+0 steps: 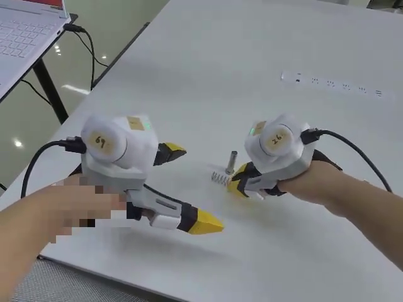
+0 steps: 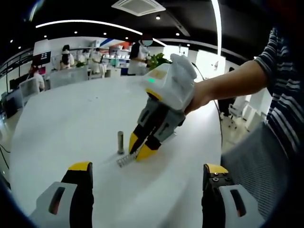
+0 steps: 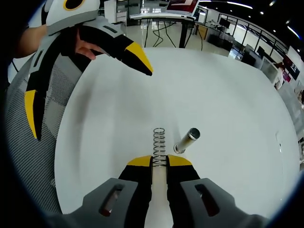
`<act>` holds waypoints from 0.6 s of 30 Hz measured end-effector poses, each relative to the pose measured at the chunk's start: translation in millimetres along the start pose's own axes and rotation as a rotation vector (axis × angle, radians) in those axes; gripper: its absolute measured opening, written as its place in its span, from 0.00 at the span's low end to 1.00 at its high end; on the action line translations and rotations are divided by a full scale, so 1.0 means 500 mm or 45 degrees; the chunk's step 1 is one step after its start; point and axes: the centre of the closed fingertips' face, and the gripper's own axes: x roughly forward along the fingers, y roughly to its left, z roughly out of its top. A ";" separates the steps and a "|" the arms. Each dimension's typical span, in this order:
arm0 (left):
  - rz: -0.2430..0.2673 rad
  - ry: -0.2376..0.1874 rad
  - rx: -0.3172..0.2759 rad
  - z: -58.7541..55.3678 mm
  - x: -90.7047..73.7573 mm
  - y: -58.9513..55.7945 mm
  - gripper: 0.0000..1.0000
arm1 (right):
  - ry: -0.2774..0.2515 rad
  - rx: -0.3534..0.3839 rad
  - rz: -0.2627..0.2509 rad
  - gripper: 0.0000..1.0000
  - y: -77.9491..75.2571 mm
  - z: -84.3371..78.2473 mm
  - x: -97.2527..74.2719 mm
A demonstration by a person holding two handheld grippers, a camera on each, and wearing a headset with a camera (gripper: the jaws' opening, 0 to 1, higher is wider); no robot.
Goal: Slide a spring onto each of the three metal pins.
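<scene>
One pin (image 1: 231, 162) stands upright in the head view, spring (image 1: 220, 178) just beside it, one end pinched by the right gripper (image 1: 242, 184). Left gripper view: left gripper (image 2: 148, 168) gapes, empty. Right gripper view: spring looks light, squashy — grip its end gently.

Worktop (image 1: 252, 56): the surface is bare from the middle to the far side, where a power strip (image 1: 334, 83) lies flat, well apart from the work. One metal pin (image 1: 232, 161) stands upright near the middle, with open surface to its left and beyond it. Its near-right side is obstructed by the right gripper (image 1: 239, 184) just beside it, jaws closed on a spring (image 1: 220, 178) that lies by the pin's base. The left gripper (image 1: 196, 187), jaws spread wide, occupies the near-left area, apart from the pin. Bare surface separates the two grippers.
</scene>
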 end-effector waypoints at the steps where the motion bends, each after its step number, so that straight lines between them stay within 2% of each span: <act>1: -0.004 -0.002 0.000 0.001 0.001 0.000 0.93 | -0.007 0.005 0.007 0.08 0.002 0.001 -0.005; 11: -0.040 -0.001 0.023 0.018 0.019 -0.016 0.91 | -0.043 -0.030 0.004 0.08 0.010 0.000 -0.069; 18: -0.091 -0.003 0.038 0.026 0.035 -0.042 0.87 | -0.051 -0.113 0.003 0.08 0.034 -0.006 -0.120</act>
